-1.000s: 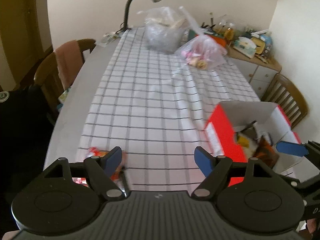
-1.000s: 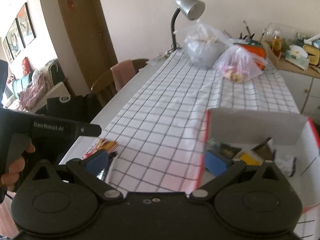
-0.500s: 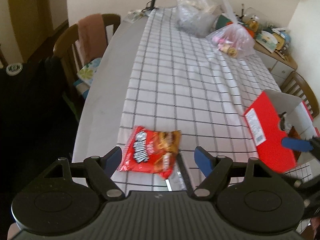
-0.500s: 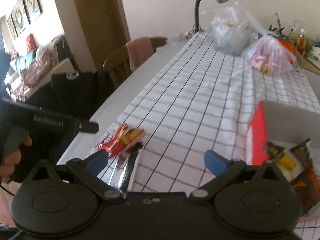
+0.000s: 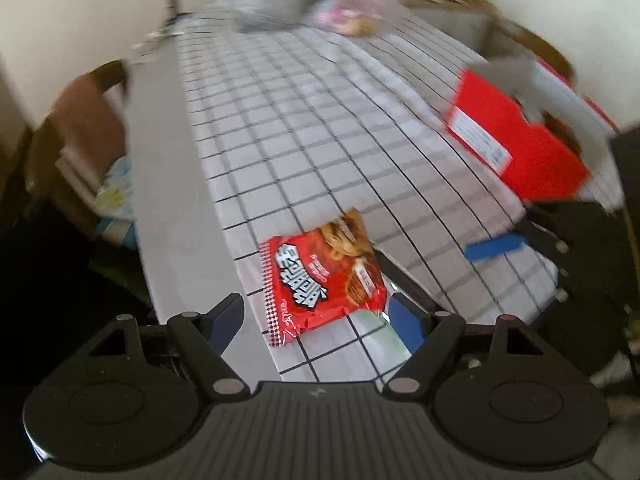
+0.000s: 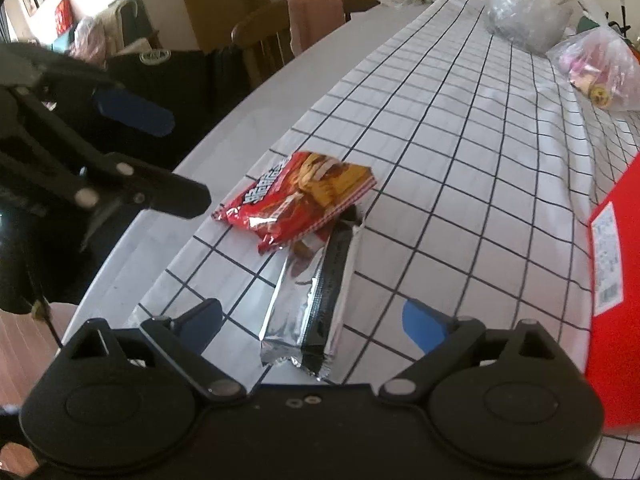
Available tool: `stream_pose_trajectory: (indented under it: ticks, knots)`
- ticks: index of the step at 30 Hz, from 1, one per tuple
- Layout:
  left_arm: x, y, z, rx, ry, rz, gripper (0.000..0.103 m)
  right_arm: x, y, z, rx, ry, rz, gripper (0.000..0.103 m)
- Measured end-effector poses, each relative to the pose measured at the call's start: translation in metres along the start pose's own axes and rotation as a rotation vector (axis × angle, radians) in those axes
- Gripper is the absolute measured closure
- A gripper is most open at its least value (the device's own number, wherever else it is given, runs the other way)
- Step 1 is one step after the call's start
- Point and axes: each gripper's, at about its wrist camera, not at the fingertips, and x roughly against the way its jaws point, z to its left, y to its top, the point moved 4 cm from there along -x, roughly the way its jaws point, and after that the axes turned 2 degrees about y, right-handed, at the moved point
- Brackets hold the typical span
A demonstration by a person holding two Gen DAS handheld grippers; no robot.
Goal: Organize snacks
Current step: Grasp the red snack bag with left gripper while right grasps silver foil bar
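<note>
Red snack packet (image 5: 324,276) flat on the checked tablecloth (image 5: 304,128), near the cloth's edge, lying just ahead of the left gripper (image 5: 320,316) and between the lines of its two blue-padded fingers. Left jaws spread wide, pads clear of the packet, nothing pinched. Silver-and-black wrapper (image 6: 316,296) lying beside the red packet (image 6: 296,200), one end tucked under it, the other end reaching back between the fingers of the right gripper (image 6: 316,326). Right jaws also spread, having just been closing a little, pads not touching the wrapper. Red box (image 5: 516,144) open-topped, off to the right of both grippers and well apart from the packets; contents blurred in the left view. Clear plastic bags (image 6: 524,4) far ahead at the table's other end. Wooden chair (image 6: 304,32) draped with a pink cloth, standing left of the table (image 5: 168,184).
</note>
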Motion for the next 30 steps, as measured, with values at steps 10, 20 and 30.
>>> stream_pose_trajectory:
  ticks: [10,20,30]
  knots:
    - [-0.024,-0.001,0.007,-0.190,-0.062,0.061,0.024,-0.035,0.009,0.009,0.033,-0.080,0.042,0.024]
    - [-0.046,0.003,-0.006,-0.401,-0.068,0.084,0.024,-0.043,0.010,0.009,0.048,-0.087,0.064,0.044]
    - [-0.064,0.010,-0.026,-0.643,-0.067,0.088,0.024,-0.037,0.009,-0.010,-0.007,-0.060,0.062,0.062]
